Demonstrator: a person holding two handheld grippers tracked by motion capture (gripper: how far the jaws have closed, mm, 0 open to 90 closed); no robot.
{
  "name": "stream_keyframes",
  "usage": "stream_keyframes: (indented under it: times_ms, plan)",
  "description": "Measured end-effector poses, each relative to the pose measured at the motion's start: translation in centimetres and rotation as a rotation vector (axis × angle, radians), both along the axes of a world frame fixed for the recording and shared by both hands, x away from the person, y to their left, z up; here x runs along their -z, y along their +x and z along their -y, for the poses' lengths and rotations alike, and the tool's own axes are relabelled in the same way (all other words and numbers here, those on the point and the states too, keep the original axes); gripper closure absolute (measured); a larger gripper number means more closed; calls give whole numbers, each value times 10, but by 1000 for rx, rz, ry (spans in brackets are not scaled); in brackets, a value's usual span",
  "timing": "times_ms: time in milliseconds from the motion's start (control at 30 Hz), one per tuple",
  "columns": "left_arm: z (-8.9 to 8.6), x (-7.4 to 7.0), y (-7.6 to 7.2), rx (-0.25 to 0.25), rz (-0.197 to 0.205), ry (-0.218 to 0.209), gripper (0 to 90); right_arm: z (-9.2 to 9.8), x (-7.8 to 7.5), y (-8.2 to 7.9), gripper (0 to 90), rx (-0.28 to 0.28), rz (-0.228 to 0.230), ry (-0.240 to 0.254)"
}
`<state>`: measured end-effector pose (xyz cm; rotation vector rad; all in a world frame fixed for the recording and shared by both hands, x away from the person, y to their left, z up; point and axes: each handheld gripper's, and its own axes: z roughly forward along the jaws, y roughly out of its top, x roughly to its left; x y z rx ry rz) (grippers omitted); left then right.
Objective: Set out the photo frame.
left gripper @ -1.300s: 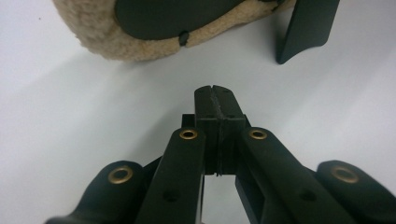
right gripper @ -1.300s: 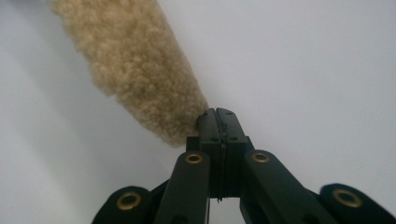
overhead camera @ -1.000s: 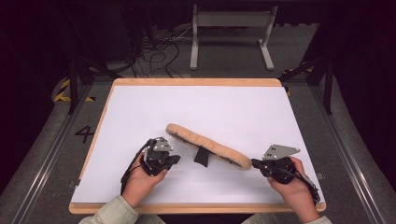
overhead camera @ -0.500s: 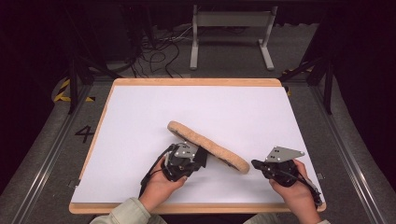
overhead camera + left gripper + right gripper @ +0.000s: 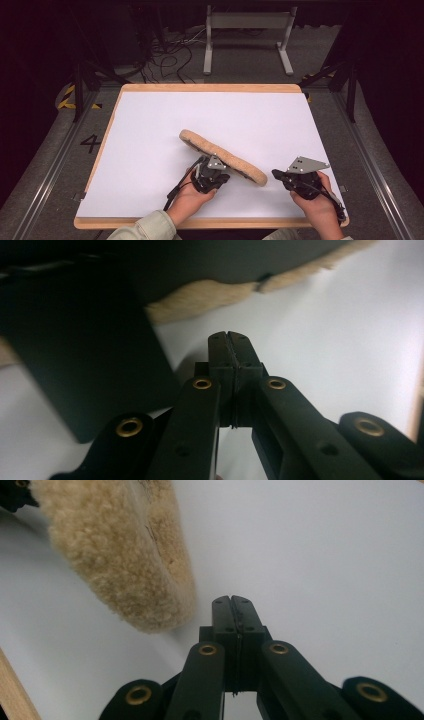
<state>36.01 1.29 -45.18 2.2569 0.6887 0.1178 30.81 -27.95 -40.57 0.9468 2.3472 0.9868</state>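
Both pairs of fingers are closed on nothing, pads pressed flat together.

From the high view, the left gripper (image 5: 216, 174) sits at the near edge of a long tan fleece pad (image 5: 222, 156) that lies slantwise across the white table (image 5: 150, 130), from mid-table toward the near right. The gripper's grey plate overlaps the pad's near rim; whether it touches the pad cannot be told from this height. The right gripper (image 5: 278, 174) rests just beside the pad's near-right end, a small gap of white between them, with the person's hand behind it at the table's near edge.

Along the left gripper view, the two black fingers (image 5: 221, 357) meet in a tight seam with only white table ahead of the tips. The pad's fleece edge (image 5: 205, 296) runs across the upper part of the view beyond them, its dark underside above it, and a dark flap (image 5: 85, 365) hangs down at the left.

Along the right gripper view, the fingers (image 5: 242, 617) are likewise shut with nothing between. The pad's rounded woolly end (image 5: 125, 555) lies near, up and to the left of the tips, apart from them, on the white surface. A strip of the wooden table edge (image 5: 12, 695) shows at the lower left.
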Motion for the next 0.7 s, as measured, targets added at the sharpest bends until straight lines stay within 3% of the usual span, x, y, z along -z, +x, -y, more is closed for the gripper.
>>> stream_keyframes:
  times_ms: [133, 267, 367, 400, 700]
  plan:
    - [-10, -2, 8, -11, -54, -65, 900, 0, 0, 0, 900, 0, -1, 4]
    - [-9, -3, 8, -4, -23, -47, 900, -1, 0, 0, 900, -5, -1, 2]
    - [-9, -3, 7, -14, -33, -45, 900, -2, 0, -1, 900, -11, 2, 1]
    - [-9, -3, 8, -12, -20, -42, 900, -2, 0, -1, 900, -11, 1, 1]
    - [-12, -5, 10, -75, -8, -4, 900, -1, -1, -2, 900, -6, 3, 4]
